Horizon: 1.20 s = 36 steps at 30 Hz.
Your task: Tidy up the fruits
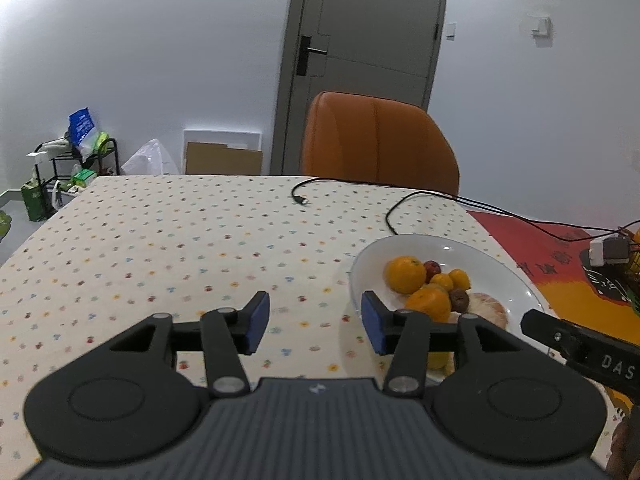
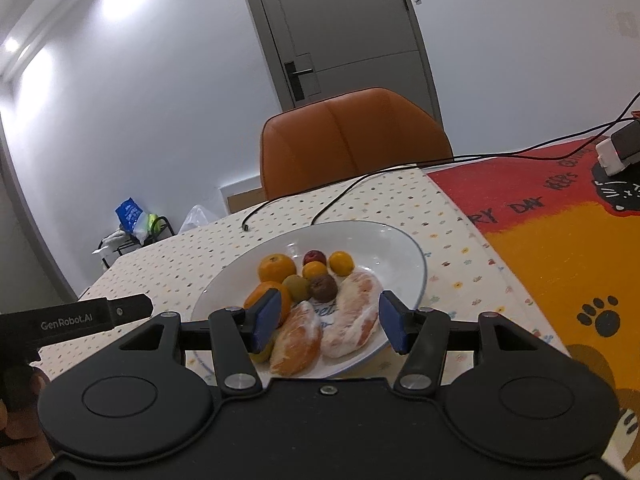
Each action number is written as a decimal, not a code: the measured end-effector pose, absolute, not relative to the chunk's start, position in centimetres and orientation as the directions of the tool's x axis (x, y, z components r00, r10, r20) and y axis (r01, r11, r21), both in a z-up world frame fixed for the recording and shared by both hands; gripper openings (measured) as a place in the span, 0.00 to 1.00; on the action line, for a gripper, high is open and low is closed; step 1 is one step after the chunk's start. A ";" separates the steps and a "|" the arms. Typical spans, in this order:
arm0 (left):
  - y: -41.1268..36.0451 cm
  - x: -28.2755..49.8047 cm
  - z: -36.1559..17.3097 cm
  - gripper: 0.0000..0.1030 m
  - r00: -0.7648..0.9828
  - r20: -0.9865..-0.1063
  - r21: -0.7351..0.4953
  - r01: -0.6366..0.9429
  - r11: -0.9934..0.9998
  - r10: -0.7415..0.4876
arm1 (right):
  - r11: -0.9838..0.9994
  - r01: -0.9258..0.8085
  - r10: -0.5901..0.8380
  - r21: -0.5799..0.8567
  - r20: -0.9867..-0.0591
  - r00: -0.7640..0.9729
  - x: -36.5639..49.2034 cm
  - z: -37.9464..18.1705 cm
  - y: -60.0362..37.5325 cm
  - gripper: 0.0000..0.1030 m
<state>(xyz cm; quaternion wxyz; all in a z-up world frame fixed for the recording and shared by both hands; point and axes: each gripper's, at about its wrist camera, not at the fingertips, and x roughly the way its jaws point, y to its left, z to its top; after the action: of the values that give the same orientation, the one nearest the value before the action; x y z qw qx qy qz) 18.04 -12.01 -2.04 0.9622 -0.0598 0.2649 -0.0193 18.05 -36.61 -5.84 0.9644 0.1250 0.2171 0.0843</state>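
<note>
Carefully lower right tongs (image 2: 326, 322), spread and empty, squarely over one pomelo segment (image 2: 351, 314) on plate (image 2: 408, 256); keep left tongs (image 1: 315, 322), likewise spread, clear.

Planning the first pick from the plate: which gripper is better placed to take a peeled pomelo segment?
Right. The right gripper is open with the pomelo segments on the white plate lying between its fingers. The left gripper is open too, but faces bare tablecloth left of the plate.
</note>
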 end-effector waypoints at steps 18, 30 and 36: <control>-8.5 14.5 -0.7 0.82 0.867 -0.496 -0.091 -0.100 0.991 0.042 | 0.948 -0.183 0.274 0.259 -0.379 0.884 15.8 -4.4 -33.4 0.84; -6.5 11.0 1.3 0.91 0.866 -0.495 -0.073 -0.125 0.989 0.073 | 0.951 -0.204 0.282 0.233 -0.380 0.881 13.7 -2.8 -31.6 1.00; -5.9 9.3 1.9 0.91 0.862 -0.500 -0.066 -0.133 0.989 0.083 | 0.955 -0.213 0.278 0.207 -0.371 0.886 12.3 -1.9 -30.9 1.00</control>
<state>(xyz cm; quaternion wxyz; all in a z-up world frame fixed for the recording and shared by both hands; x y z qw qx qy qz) 9.33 -5.91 1.94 0.9636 -0.0491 0.2566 0.0560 12.30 -30.87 -1.93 0.9677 0.0806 0.2023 0.1268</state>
